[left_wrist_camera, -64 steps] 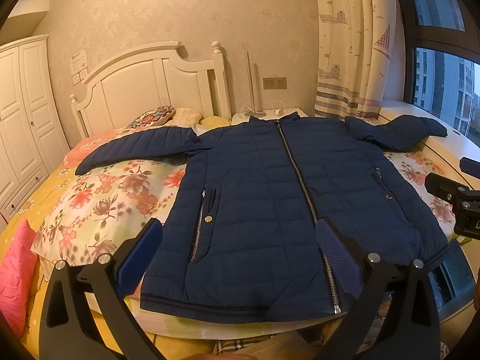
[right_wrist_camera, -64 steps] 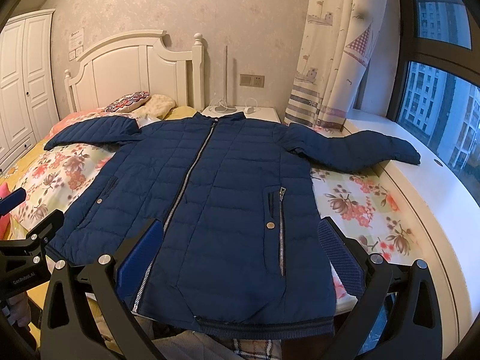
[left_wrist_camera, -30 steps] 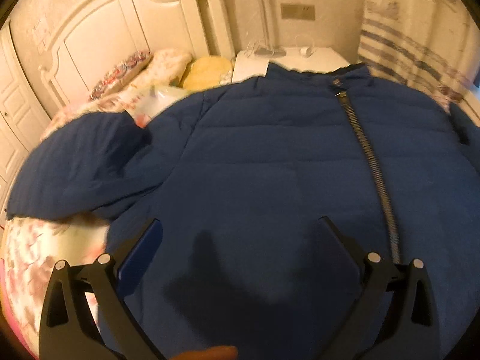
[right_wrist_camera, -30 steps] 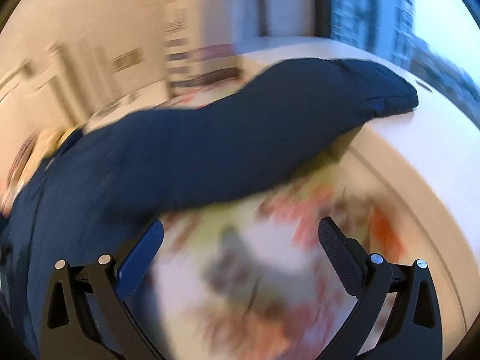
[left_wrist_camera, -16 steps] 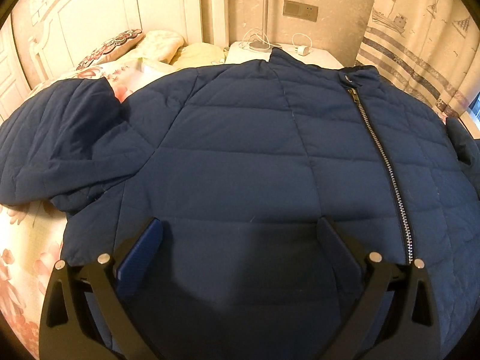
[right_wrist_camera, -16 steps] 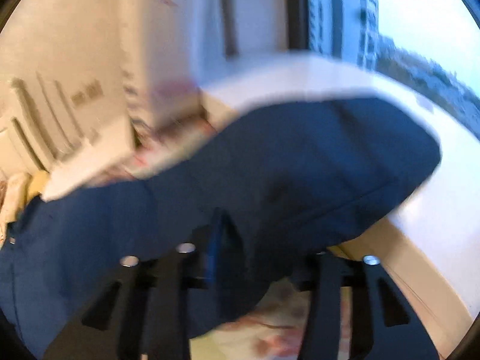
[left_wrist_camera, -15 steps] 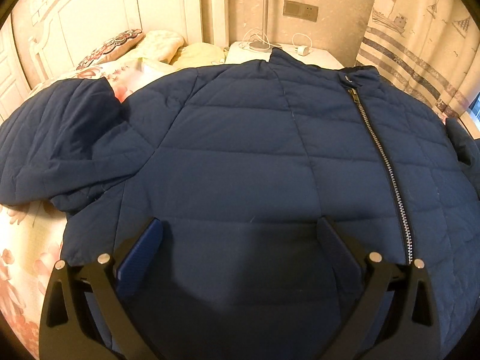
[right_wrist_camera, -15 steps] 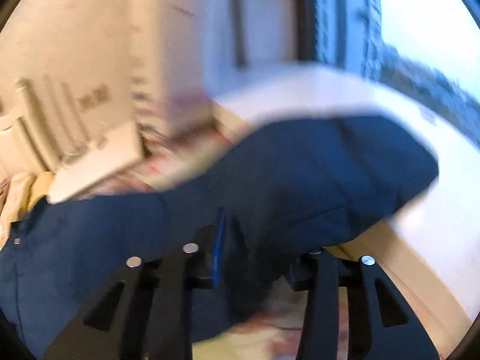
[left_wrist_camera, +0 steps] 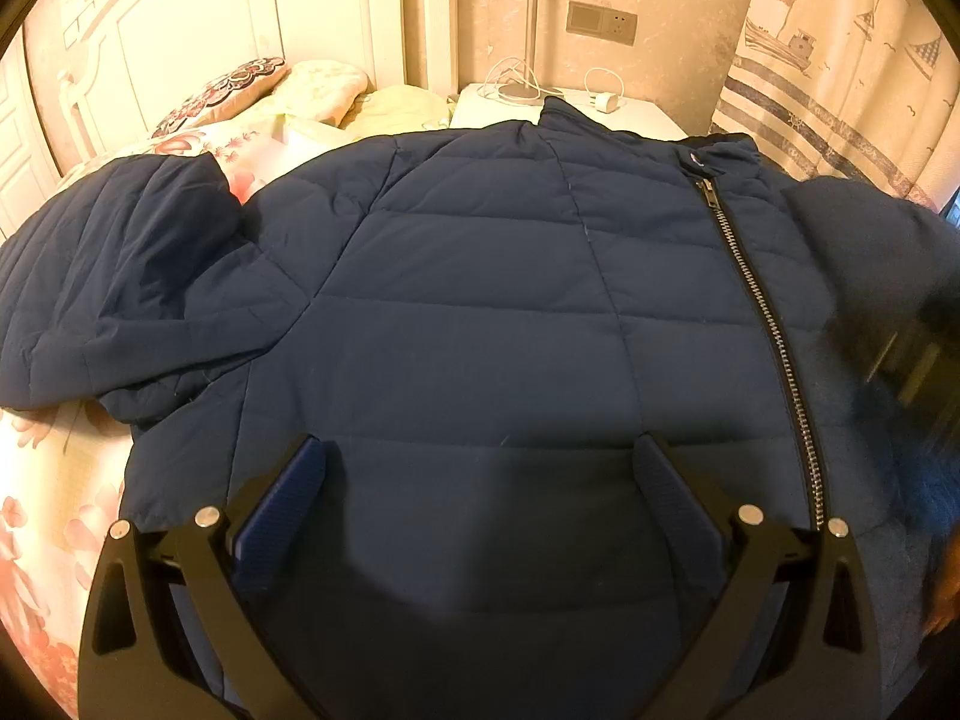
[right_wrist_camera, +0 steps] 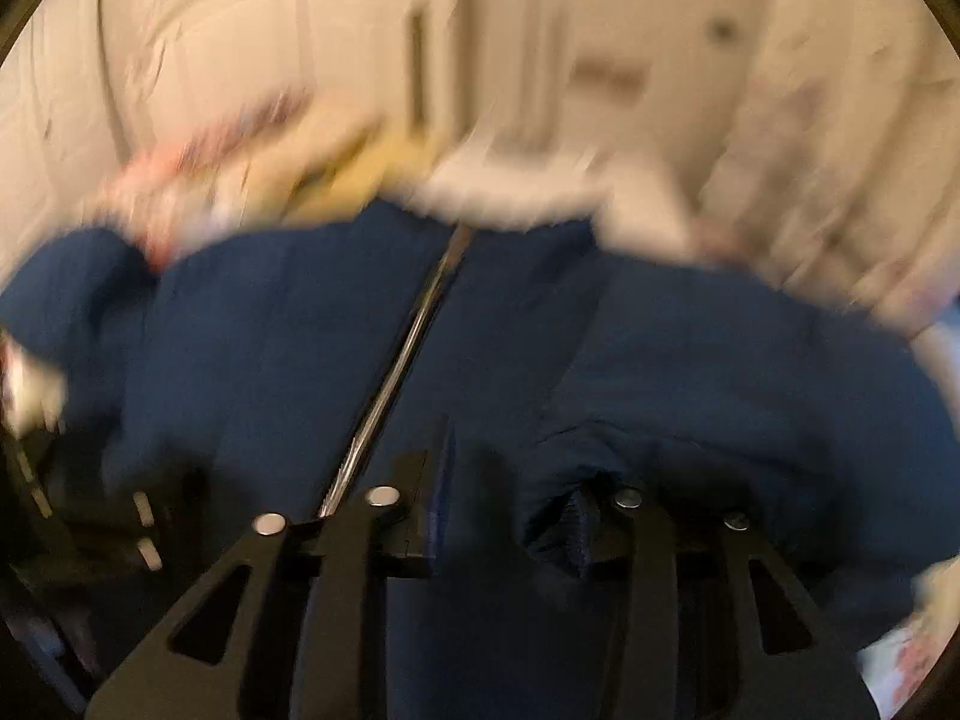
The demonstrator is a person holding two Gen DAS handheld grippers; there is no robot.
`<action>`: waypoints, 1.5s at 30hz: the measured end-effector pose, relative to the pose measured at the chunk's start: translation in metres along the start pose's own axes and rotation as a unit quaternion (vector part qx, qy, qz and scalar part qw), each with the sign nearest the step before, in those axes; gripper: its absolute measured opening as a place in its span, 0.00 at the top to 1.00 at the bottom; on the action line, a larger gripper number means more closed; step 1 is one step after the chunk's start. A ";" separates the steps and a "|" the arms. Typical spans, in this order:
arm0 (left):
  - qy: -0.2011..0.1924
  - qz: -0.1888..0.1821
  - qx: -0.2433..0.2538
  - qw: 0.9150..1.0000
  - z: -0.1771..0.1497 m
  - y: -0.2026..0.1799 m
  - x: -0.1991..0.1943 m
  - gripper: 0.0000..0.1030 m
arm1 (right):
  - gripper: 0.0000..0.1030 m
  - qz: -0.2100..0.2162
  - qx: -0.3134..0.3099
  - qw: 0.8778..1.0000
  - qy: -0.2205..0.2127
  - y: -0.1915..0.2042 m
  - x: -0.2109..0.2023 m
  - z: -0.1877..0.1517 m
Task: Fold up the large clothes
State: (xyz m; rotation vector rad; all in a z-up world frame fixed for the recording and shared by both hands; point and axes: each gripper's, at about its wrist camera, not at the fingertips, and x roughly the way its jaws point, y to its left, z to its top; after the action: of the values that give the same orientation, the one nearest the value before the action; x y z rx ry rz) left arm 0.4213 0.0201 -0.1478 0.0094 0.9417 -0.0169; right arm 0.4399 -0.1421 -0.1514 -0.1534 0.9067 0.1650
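Note:
A navy quilted jacket lies zipped and face up on the bed, its left sleeve bunched beside it. My left gripper hangs open over the chest, nothing between its fingers. In the blurred right wrist view, my right gripper has the jacket's right sleeve between its pads and holds it over the jacket front, right of the zipper; its jaws are opening slightly. In the left wrist view the right gripper is a dark blur at the right edge, with the sleeve draped inward.
A floral bedspread shows at the left. Pillows lie by the white headboard. A nightstand with a lamp base and cables stands behind the collar. A patterned curtain hangs at the right.
My right gripper closed on the right sleeve near the windowsill and swept it left over the jacket front. My left gripper stayed open over the chest, tilting slightly.

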 end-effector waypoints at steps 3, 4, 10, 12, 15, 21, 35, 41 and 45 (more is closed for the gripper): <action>0.000 0.000 0.000 1.000 0.000 -0.001 0.000 0.02 | 0.30 0.021 0.006 1.000 0.009 -0.012 -0.009 -0.007; 0.000 0.000 0.000 1.000 0.000 -0.001 -0.001 0.02 | 0.11 0.045 0.017 0.998 0.026 -0.018 -0.015 -0.011; 0.000 0.001 0.000 1.000 0.000 -0.001 0.000 0.02 | 0.06 0.068 0.017 0.997 -0.026 -0.036 -0.106 -0.075; 0.000 0.002 0.001 1.000 0.000 0.000 -0.001 0.02 | 0.07 0.063 0.048 0.996 -0.048 -0.054 -0.123 -0.096; -0.001 0.009 0.003 1.000 0.001 -0.002 -0.002 0.02 | 0.24 0.017 0.110 0.989 -0.094 -0.078 -0.137 -0.113; -0.049 -0.003 0.076 0.996 0.018 -0.068 -0.048 0.03 | 0.29 -0.081 0.257 0.961 -0.068 -0.127 -0.117 -0.140; -0.085 -0.134 0.289 0.944 0.028 -0.308 -0.083 0.02 | 0.34 -0.059 0.324 0.943 -0.053 -0.153 -0.103 -0.152; -0.040 -0.155 0.262 0.952 0.032 -0.310 -0.066 0.67 | 0.34 -0.058 0.325 0.942 -0.054 -0.152 -0.103 -0.153; -0.108 -0.189 0.151 0.964 0.040 -0.244 -0.093 0.88 | 0.34 -0.057 0.325 0.942 -0.055 -0.151 -0.104 -0.154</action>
State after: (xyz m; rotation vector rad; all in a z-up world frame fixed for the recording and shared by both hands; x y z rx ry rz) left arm 0.3947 -0.2240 -0.0494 0.1081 0.7037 -0.5066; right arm 0.2902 -0.3290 -0.1533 0.4142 0.7977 -0.2372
